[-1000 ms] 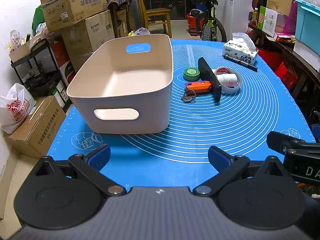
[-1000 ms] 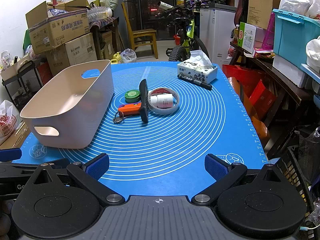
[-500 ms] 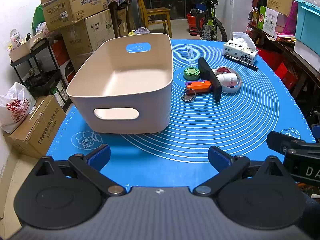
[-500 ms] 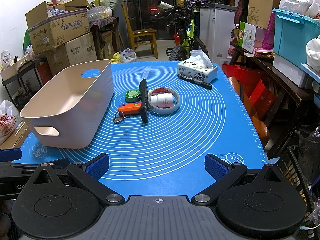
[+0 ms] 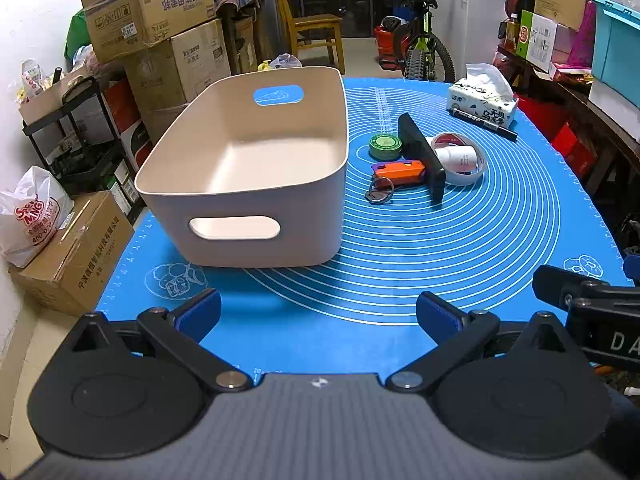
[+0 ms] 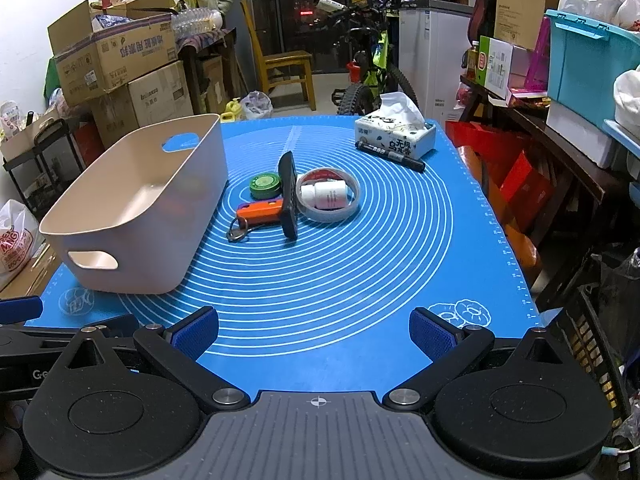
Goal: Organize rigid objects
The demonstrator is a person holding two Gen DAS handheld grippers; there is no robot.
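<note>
Orange keychain tool [image 6: 260,212] partly hidden behind upright black phone [image 6: 289,196].

Right gripper [image 6: 314,330] spread wide over blue mat [image 6: 360,280]; beige bin [image 6: 132,216] apparently empty, left.

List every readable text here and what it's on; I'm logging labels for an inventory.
"DA", cut off: right gripper, its side, left wrist view.
"Ge", cut off: left gripper, its side, right wrist view.
"400-07": white plastic bag.
"20": blue mat, near edge.
Tissue box, marker, cartons: print too small or distorted to read.
</note>
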